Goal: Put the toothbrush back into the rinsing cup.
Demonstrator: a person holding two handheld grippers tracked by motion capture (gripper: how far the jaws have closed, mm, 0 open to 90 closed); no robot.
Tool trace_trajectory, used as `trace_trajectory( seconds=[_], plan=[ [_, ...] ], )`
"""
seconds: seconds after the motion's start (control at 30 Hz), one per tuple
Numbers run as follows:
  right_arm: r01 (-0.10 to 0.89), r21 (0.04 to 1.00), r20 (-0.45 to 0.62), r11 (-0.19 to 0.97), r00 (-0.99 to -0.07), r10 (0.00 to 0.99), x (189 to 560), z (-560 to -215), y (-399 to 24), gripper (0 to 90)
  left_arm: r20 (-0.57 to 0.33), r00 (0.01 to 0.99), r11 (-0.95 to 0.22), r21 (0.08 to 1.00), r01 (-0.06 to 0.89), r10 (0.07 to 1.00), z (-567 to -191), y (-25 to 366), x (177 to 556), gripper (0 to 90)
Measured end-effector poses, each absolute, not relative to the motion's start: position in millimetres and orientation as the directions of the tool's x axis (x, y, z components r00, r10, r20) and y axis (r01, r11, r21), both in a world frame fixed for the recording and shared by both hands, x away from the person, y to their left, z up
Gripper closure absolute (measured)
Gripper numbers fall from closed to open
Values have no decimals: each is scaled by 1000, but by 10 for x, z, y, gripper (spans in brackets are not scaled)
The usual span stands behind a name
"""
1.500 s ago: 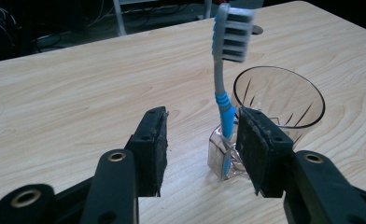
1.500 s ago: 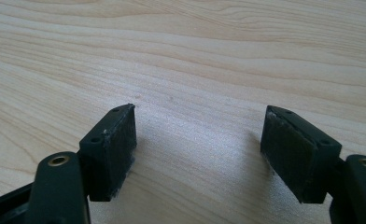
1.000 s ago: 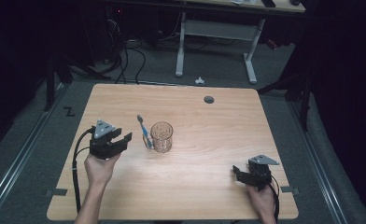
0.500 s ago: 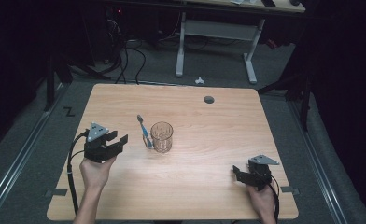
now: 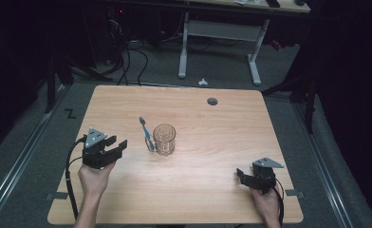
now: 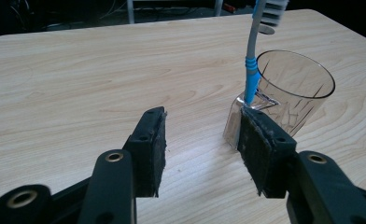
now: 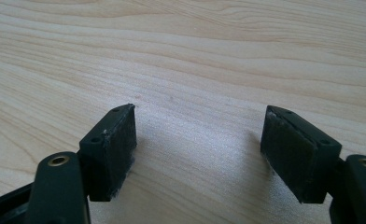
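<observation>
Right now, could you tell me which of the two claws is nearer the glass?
The left claw: it sits just beside the clear glass and the toothbrush, jaws open. The right claw rests at the table's far corner.

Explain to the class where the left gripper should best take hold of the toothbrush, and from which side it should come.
Probably the grey neck of the toothbrush, above the blue handle, since it lies flat beside the glass with its blue lower end close against the base. Coming from above, jaws across the shaft, would keep the pads off the glass. The left gripper is open and empty, to the brush's left.
</observation>
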State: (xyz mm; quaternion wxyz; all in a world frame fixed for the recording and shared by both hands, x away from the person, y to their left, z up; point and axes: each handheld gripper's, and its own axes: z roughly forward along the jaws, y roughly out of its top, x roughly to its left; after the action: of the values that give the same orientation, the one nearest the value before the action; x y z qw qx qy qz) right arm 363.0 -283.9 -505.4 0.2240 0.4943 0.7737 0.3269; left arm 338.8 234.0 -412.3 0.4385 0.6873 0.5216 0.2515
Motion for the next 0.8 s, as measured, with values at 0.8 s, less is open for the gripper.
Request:
trace_trajectory(
  seconds=[0.8],
  plan=[
    [620,727,-21,295,-409,912,3629,-5054,-2838,269,-139,306,-37,863,505,942,-4227,2446,3286,512]
  ],
)
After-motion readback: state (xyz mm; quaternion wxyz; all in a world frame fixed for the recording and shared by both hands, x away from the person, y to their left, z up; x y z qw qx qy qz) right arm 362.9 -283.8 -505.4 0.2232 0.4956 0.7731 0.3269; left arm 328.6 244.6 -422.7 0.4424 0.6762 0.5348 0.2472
